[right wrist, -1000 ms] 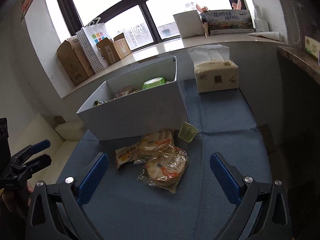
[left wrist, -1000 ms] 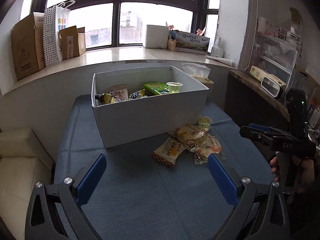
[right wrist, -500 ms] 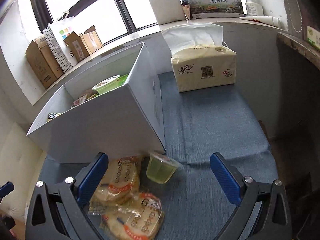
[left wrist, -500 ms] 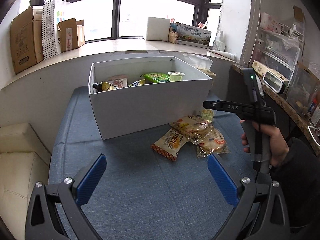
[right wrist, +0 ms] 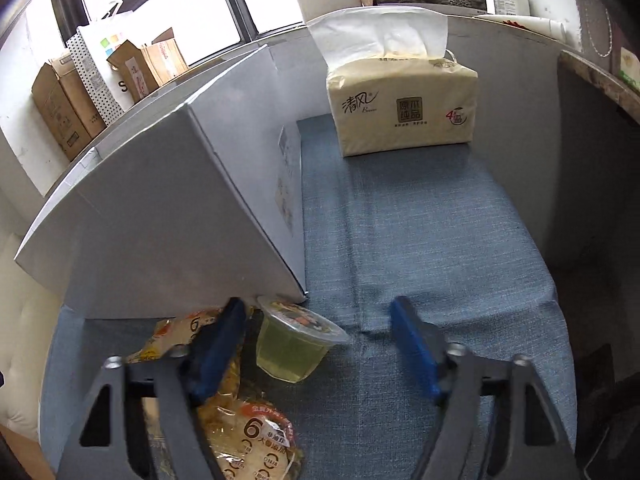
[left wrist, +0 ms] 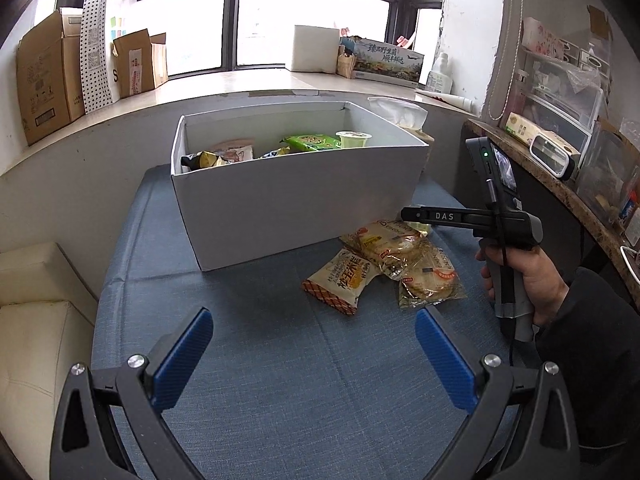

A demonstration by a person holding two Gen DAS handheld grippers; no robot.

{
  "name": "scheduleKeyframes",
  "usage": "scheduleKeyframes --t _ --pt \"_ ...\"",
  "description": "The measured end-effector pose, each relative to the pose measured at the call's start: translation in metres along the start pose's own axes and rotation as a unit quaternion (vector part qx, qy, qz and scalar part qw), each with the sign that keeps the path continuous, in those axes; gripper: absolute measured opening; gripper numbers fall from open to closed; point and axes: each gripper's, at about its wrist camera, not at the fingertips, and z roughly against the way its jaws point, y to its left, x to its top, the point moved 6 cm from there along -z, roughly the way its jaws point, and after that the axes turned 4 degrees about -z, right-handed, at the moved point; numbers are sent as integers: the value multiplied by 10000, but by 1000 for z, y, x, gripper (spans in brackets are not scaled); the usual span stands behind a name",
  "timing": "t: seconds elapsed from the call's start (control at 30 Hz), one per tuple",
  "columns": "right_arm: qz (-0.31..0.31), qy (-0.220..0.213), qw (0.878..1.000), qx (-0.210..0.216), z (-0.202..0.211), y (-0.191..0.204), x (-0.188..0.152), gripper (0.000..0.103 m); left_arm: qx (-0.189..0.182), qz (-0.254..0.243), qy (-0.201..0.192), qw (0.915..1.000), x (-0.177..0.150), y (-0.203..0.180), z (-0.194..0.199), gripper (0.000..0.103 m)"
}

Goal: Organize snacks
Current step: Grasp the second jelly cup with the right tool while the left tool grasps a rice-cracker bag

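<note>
Blue cloth table (right wrist: 420, 220) by a window, white box (left wrist: 296, 200) of snacks.
Right gripper (right wrist: 318, 344) has dropped lower; its jaws are closing around the jelly cup (right wrist: 294, 344), not yet pressing. Left gripper (left wrist: 314, 356) stays open, empty.

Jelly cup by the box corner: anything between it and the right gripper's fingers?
Nothing visible. The jelly cup sits between the closing fingers of the right gripper, neither pad on it yet. The cracker pack lies under and outside the left finger; the white box is just behind.
</note>
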Motion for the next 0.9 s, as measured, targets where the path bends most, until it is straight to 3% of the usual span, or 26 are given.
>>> scheduleKeyframes --t 0.27,0.53,0.83,0.87,0.9 --pt "79 -68 9999 133 16 5 -7 47 37 -91 115 9999 -3 -3 -15 103" --pt "57 -597 9963 611 96 14 -22 47 186 -556 493 9971 7 -10 -76 103" --pt "282 -846 9925 835 147 23 -35 47 -211 -1389 1041 9846 14 -33 -137 103" --pt "275 -838 9926 834 148 22 -35 47 -265 -1429 1061 9837 15 -34 -141 101" --pt "247 -823 9926 857 148 22 -36 47 -304 -1444 1054 9834 15 -34 -143 87"
